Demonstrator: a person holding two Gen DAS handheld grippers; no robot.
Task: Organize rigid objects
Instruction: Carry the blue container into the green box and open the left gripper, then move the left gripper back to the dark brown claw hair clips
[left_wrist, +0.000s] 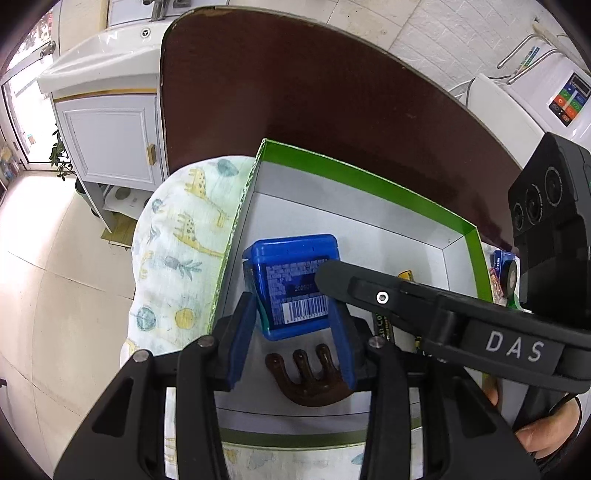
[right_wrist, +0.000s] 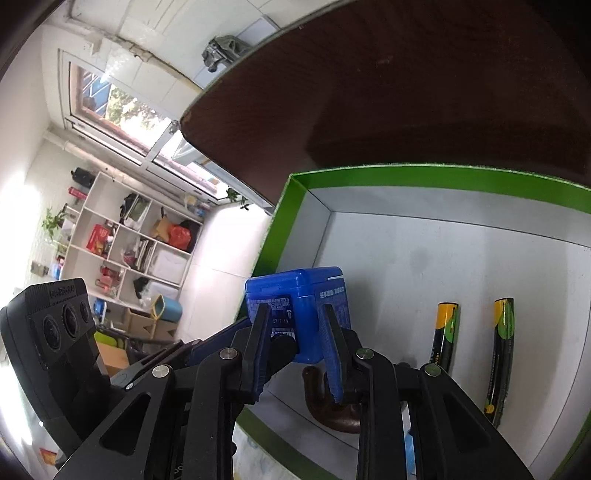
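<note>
A blue plastic box (left_wrist: 295, 280) with a barcode label hangs over a green-rimmed cardboard tray (left_wrist: 354, 181). My left gripper (left_wrist: 291, 306) is shut on its two narrow sides, blue pads pressing in. My right gripper (right_wrist: 295, 308) is shut on the same blue box (right_wrist: 295, 291) across its flat faces; one of its black fingers (left_wrist: 369, 291) lies over the label in the left wrist view. On the tray's white floor under the box lies a brown pronged piece (left_wrist: 306, 380). Two black-and-yellow markers (right_wrist: 445, 336) (right_wrist: 500, 354) lie to its right inside the tray (right_wrist: 443, 177).
The tray sits on a dark brown table (left_wrist: 295, 92), partly over a giraffe-print cloth (left_wrist: 177, 240) at the left table edge. A person's hand (left_wrist: 546, 432) holds the right gripper's handle. A white cabinet (left_wrist: 110, 140) stands beyond the table; open shelves (right_wrist: 129, 240) line the far wall.
</note>
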